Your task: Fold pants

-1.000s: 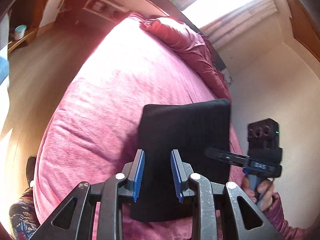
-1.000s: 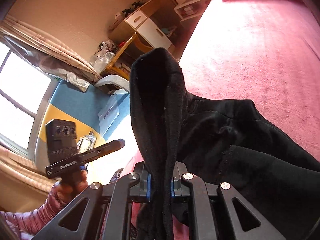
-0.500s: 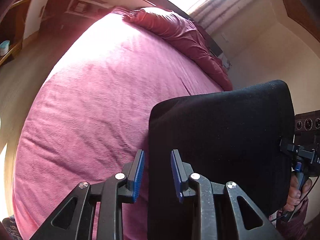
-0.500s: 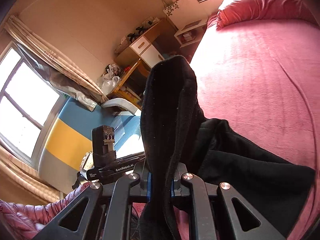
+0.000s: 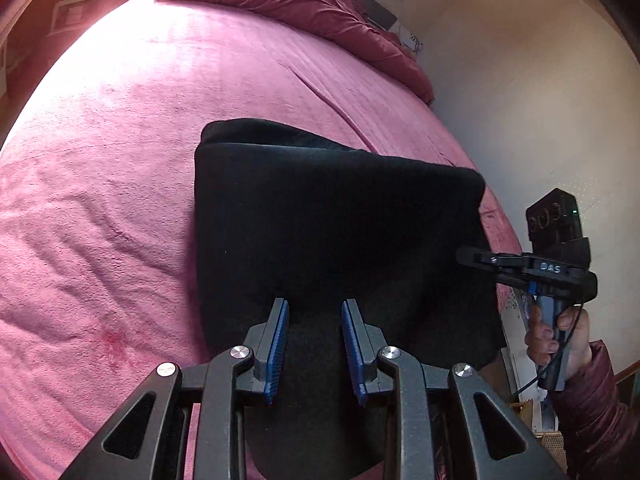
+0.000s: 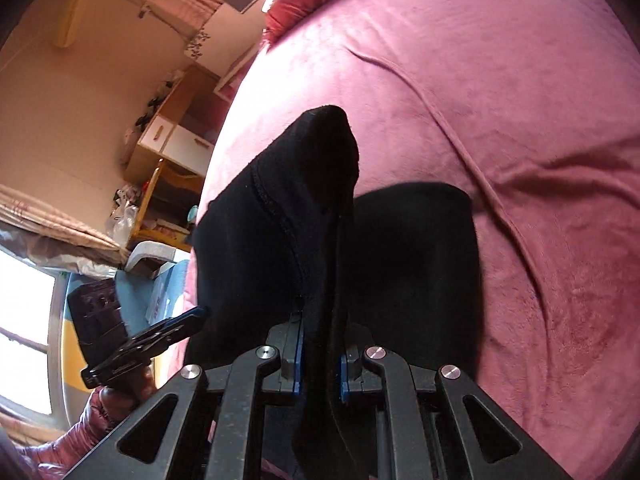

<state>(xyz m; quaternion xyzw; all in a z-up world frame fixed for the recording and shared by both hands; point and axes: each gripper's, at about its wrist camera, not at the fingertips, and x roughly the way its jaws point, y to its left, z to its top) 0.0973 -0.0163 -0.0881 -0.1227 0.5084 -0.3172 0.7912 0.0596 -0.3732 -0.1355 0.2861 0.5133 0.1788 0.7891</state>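
Observation:
The black pants (image 5: 336,224) hang as a folded panel over the near part of the pink bed (image 5: 132,152). My left gripper (image 5: 314,344) is open, its blue pads on either side of a gap with black cloth lying under them. My right gripper (image 6: 320,352) is shut on a thick fold of the pants (image 6: 312,208), which rises between its fingers and drapes left and right. In the left wrist view the right gripper (image 5: 476,258) holds the panel's right edge. The left gripper (image 6: 188,320) shows at the lower left of the right wrist view.
The bed's pink cover (image 6: 500,128) is wrinkled, with a red quilt (image 5: 320,12) bunched at the head. A wall (image 5: 540,92) runs along the bed's right side. A wooden desk with drawers (image 6: 172,140) and cluttered shelves stand beyond the bed's left edge.
The pants came down from a raised position toward the bed, and a second folded layer now shows behind the panel. The right gripper stayed shut on them. The left gripper stayed open.

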